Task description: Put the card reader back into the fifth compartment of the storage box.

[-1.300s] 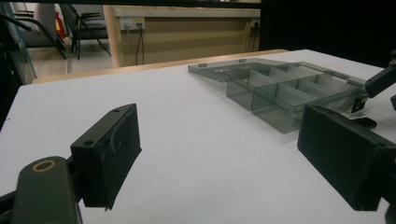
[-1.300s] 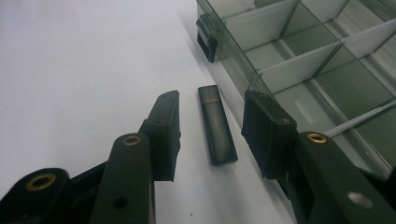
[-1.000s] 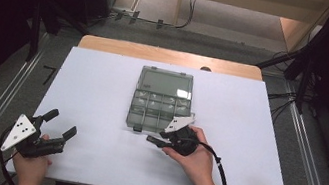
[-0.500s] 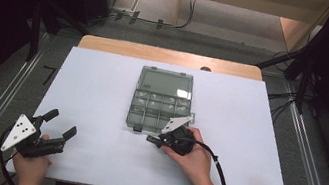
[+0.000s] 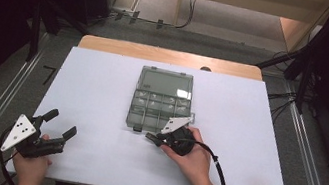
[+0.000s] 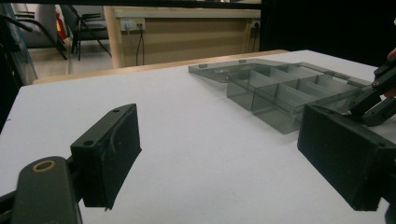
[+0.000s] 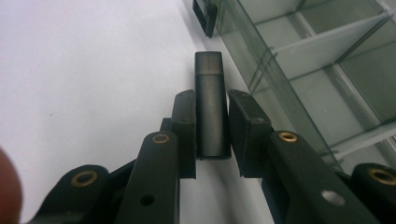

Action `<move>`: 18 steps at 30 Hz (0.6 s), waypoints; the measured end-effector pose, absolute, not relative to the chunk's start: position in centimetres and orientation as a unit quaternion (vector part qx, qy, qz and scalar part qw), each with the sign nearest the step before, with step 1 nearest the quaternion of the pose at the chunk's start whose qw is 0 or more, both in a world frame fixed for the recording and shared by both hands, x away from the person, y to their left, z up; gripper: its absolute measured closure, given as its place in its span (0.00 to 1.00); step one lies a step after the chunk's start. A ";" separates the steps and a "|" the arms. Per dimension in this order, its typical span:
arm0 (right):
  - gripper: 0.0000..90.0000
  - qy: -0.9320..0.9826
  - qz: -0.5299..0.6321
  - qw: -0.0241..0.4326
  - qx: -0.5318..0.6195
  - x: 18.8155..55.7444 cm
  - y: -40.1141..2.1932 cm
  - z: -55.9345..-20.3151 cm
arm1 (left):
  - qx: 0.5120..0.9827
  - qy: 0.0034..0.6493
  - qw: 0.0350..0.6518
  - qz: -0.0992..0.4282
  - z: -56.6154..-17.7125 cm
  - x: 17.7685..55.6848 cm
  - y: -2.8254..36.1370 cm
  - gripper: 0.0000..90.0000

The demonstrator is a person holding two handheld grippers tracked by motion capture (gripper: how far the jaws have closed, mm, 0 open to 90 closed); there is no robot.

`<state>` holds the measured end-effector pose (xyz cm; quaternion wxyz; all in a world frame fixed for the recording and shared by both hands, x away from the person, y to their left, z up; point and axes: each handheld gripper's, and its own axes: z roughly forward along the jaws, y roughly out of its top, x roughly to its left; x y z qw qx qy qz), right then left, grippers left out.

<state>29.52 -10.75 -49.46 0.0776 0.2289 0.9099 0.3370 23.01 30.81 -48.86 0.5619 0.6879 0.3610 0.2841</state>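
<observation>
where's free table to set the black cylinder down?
Bare table left of the open organizer box, up to the left gripper; also right of the box to the table edge. Crowded at the box's near edge, where the right gripper holds the black cylinder.

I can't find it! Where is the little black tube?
In the right gripper view, the black tube sits clamped in the right gripper, just above the white table, beside the clear organizer box.
</observation>
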 end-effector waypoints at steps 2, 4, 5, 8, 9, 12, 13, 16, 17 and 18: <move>0.79 0.909 0.340 0.077 0.228 29.5 -10.8 -49.4 | 0.688 0.361 0.562 0.284 -48.9 23.0 30.8 0.15; 0.79 0.909 0.343 0.074 0.226 29.4 -10.8 -49.0 | 0.688 0.361 0.562 0.284 -48.9 23.0 30.8 0.15; 0.79 0.909 0.343 0.074 0.226 29.4 -10.8 -49.0 | 0.688 0.361 0.562 0.284 -48.9 23.0 30.8 0.15; 0.79 0.909 0.344 0.075 0.224 29.4 -10.8 -48.7 | 0.688 0.361 0.561 0.284 -48.9 23.0 30.8 0.15; 0.79 0.908 0.348 0.074 0.223 29.4 -10.7 -48.4 | 0.688 0.361 0.562 0.284 -48.9 23.0 30.8 0.15; 0.79 0.906 0.353 0.073 0.224 29.4 -10.7 -48.2 | 0.688 0.361 0.562 0.284 -48.9 23.0 30.8 0.15; 0.79 0.904 0.356 0.072 0.224 29.5 -10.7 -48.0 | 0.688 0.362 0.562 0.284 -48.9 23.0 30.8 0.15; 0.79 0.903 0.358 0.072 0.225 29.5 -10.7 -47.7 | 0.688 0.361 0.562 0.284 -48.9 23.0 30.8 0.15; 0.79 0.902 0.361 0.072 0.224 29.6 -10.7 -47.6 | 0.688 0.361 0.562 0.284 -48.9 23.0 30.8 0.15; 0.79 0.902 0.363 0.072 0.224 29.7 -10.6 -47.5 | 0.687 0.362 0.563 0.283 -48.9 23.0 30.8 0.15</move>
